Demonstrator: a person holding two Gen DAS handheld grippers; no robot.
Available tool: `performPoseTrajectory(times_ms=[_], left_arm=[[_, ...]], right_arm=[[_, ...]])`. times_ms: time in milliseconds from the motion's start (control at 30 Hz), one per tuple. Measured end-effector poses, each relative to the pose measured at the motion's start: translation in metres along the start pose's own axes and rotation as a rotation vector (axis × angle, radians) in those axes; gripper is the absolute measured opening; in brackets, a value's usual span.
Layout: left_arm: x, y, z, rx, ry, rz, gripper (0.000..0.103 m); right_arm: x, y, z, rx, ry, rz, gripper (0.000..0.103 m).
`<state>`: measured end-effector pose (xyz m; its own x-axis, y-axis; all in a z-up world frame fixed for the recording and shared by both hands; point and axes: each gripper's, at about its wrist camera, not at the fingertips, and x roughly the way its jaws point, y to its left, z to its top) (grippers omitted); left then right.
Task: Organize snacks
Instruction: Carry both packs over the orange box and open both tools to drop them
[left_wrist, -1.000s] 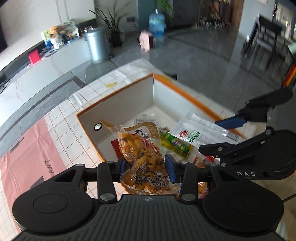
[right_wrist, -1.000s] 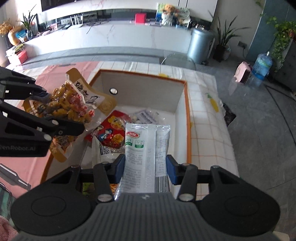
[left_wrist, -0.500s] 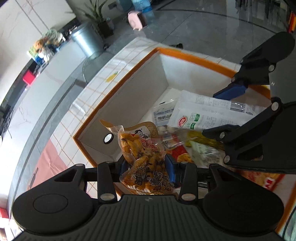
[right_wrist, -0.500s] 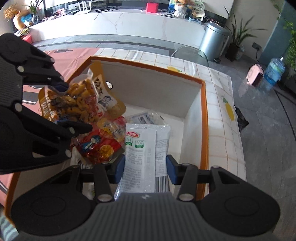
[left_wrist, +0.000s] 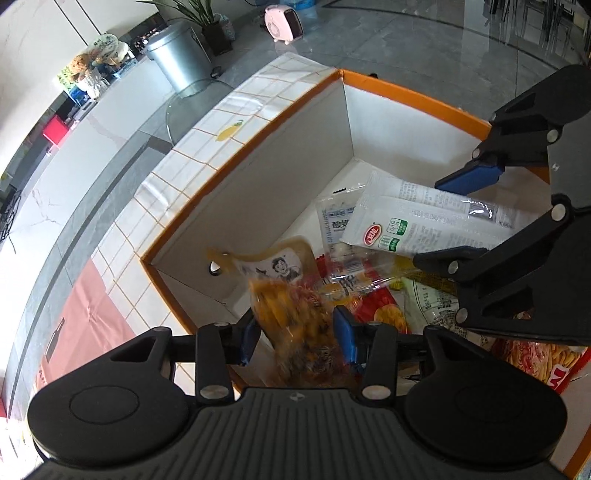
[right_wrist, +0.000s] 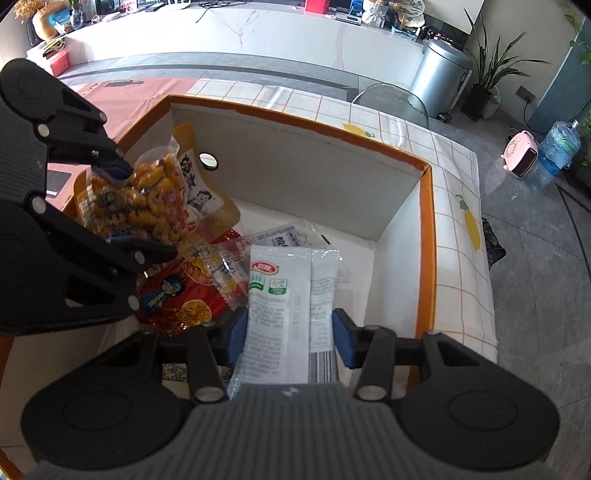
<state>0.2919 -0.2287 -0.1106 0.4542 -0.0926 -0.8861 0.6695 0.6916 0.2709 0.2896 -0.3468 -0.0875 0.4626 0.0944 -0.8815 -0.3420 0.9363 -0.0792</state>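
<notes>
An orange-rimmed white box (left_wrist: 277, 177) (right_wrist: 314, 173) stands on the table, and both grippers point down into it. My left gripper (left_wrist: 297, 339) (right_wrist: 125, 206) is over the box's left corner. Its jaws are opening, and a yellow bag of fried snacks (left_wrist: 295, 325) (right_wrist: 147, 199) hangs blurred between the pads, slipping loose. My right gripper (right_wrist: 288, 336) (left_wrist: 454, 218) still has its pads on a white packet with a red and green label (right_wrist: 280, 314) (left_wrist: 417, 225), though its jaws are starting to open. A red packet (right_wrist: 177, 299) and a clear packet (right_wrist: 291, 238) lie on the box floor.
The box rests on a white checked tablecloth (right_wrist: 458, 258) beside a pink cloth (left_wrist: 85, 314). Beyond the table edge stand a metal bin (right_wrist: 439, 74), a glass chair back (right_wrist: 391, 99), a pink heater (right_wrist: 521, 155) and a long white counter (right_wrist: 221, 33).
Both grippers have come down into the box. The left jaws have widened, and the yellow bag, sharp before, now blurs and sags between them. The white packet stays in the right jaws.
</notes>
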Motion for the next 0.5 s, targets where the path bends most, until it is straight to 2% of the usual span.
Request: performPoseTrajectory(times_ms=[100, 167, 233, 500], left_arm=[[-0.006, 0.000, 0.000, 0.007, -0.024, 0.021, 0.063], [-0.013, 0.001, 0.000, 0.006, -0.039, 0.023, 0.063], [-0.021, 0.002, 0.001, 0.006, -0.054, 0.018, 0.063], [-0.068, -0.001, -0.005, 0.016, -0.138, 0.046, 0.063]], right_arm=[[-0.001, -0.002, 0.002, 0.020, 0.011, -0.007, 0.053], [-0.003, -0.003, 0.004, 0.038, 0.019, 0.000, 0.054], [-0.006, -0.005, 0.005, 0.064, 0.028, 0.004, 0.060], [-0.042, -0.006, 0.011, 0.161, 0.056, 0.037, 0.063]])
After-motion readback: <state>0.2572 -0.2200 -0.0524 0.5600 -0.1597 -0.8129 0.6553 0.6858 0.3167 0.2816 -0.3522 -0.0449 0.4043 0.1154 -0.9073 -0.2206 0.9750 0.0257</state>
